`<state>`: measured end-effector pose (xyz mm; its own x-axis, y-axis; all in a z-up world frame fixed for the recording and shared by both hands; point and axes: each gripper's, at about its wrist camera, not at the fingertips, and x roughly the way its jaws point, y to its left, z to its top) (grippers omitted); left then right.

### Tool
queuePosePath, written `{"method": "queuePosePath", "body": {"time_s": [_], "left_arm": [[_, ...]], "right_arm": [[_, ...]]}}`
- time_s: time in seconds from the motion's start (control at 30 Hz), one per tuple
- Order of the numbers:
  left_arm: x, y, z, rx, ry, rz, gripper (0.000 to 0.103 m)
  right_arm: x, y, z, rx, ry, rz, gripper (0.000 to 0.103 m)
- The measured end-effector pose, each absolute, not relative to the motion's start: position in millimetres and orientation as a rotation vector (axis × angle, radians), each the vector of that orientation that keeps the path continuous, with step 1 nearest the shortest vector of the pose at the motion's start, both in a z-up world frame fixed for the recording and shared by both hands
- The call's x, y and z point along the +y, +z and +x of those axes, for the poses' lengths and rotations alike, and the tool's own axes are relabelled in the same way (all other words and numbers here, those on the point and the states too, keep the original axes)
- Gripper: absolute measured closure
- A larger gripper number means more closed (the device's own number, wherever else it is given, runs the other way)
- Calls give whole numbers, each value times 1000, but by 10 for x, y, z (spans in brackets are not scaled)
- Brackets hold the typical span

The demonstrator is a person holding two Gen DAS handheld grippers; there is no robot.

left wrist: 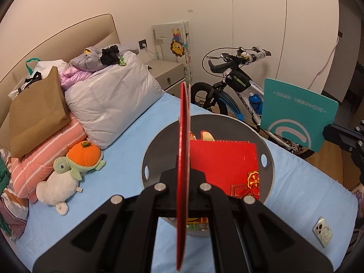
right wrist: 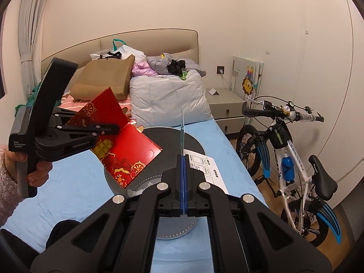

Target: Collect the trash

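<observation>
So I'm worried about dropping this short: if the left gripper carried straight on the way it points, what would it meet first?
Probably the grey round bin on the bed; the left gripper, shut on the red folder, points down into it, though depth is unclear.

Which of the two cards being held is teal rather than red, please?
The teal card in the right claw: plain teal with white print and a ring logo. The left claw holds the red card with gold ornament.
</observation>
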<state>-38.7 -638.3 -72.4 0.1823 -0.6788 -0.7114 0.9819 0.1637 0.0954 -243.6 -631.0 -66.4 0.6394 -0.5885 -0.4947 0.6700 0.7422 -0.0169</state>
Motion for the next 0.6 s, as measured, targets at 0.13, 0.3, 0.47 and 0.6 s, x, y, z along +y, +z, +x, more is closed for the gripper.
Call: {"method": "queuePosePath", "body": {"time_s": [0.13,0.3,0.47,0.6], "left_arm": [[-6585,-822,-274,623,-1295,642,97],[-6596,-1021,-40,709,-1273,642,72],[-6283,-1024,69,658,-1211,588,36],[-6080,-998,144,674,-1202,542,36]], "right_arm": [[-6444,-690,-2246,497,-697,185,103],[-6567,-797,-1966,547,-674,191,86],[-6591,-875,-1796,566,-669,192,79],[-6549,-936,-1694,582,-655,199,79]]}}
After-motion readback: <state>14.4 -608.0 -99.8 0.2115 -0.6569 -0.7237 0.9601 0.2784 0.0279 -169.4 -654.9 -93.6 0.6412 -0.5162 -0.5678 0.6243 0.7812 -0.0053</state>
